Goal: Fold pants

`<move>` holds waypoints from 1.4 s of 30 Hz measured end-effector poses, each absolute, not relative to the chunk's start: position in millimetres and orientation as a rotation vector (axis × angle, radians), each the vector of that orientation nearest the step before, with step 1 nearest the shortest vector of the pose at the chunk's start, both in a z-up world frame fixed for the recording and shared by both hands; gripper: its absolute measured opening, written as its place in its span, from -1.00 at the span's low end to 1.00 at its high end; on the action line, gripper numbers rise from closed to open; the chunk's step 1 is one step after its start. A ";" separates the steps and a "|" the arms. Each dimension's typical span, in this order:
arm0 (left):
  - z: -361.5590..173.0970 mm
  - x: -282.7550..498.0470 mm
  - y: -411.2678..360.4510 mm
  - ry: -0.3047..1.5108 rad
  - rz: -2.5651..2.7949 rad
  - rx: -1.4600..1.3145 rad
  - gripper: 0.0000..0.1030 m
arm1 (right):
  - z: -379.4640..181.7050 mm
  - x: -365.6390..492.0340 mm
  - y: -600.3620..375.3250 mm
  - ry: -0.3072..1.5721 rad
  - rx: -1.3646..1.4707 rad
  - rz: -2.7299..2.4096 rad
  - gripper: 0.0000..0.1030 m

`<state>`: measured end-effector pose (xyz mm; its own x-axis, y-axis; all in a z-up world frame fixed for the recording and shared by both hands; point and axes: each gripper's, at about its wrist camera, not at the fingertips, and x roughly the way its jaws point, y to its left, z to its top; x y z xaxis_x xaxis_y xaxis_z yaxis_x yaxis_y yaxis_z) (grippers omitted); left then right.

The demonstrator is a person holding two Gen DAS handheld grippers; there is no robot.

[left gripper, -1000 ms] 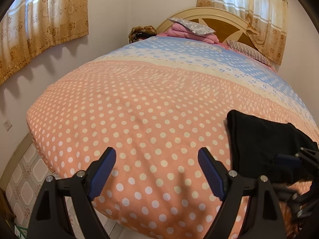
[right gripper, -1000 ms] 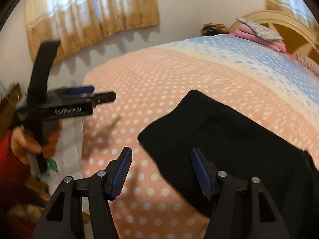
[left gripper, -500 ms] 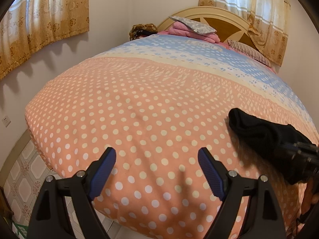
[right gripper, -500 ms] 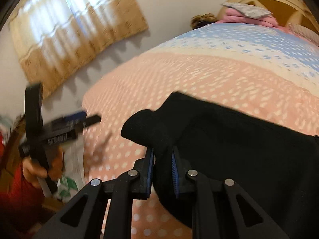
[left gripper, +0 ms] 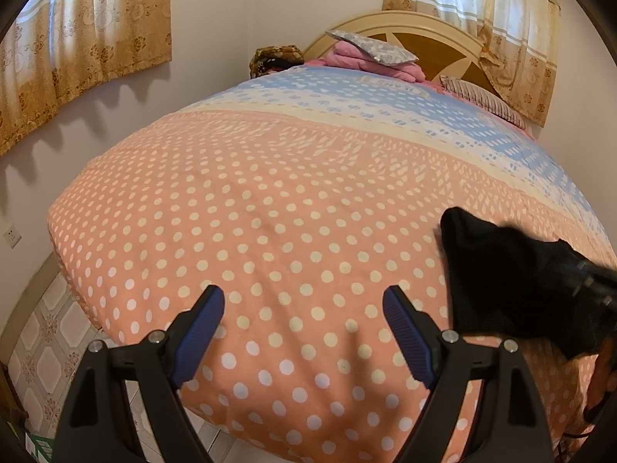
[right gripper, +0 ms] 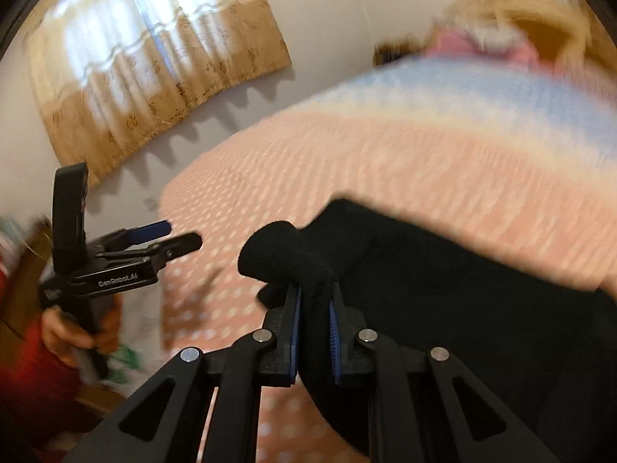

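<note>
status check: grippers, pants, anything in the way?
Right gripper shut on black pants, corner bunched and lifted. Left gripper open, empty, over the bedspread. Nothing in the way.

The left hand-held gripper [left gripper: 302, 326] is hanging with its two blue-padded fingers [left gripper: 200, 322] spread wide, gripping nothing. In the right wrist view it is showing at the left [right gripper: 175, 237], pointing right, and the person's left hand [right gripper: 79, 333], in a red sleeve, is clutching its handle. The right hand-held gripper [right gripper: 314, 318] is pinching black pants [right gripper: 462, 308] between its nearly closed pads [right gripper: 334, 341], a fold of the cloth bunching up above the fingertips.
</note>
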<state>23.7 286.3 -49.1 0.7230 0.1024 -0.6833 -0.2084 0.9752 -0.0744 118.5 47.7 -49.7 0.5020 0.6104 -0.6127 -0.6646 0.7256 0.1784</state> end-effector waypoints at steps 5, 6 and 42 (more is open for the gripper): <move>-51.2 23.5 285.8 0.750 0.167 -0.151 0.69 | -43.5 111.5 65.6 0.603 -0.250 0.732 -0.75; -50.7 22.8 284.7 0.748 0.165 -0.148 0.69 | -52.0 114.4 70.3 0.626 -0.278 0.736 -0.75; -73.9 75.5 160.7 0.748 0.056 0.086 0.93 | -40.0 147.1 -114.1 0.689 0.238 0.319 0.06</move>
<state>75.5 160.7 -73.9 0.7315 0.0817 -0.6769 -0.0200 0.9949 0.0985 147.1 -114.1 -40.0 0.7268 0.3638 -0.5826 -0.2084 0.9250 0.3177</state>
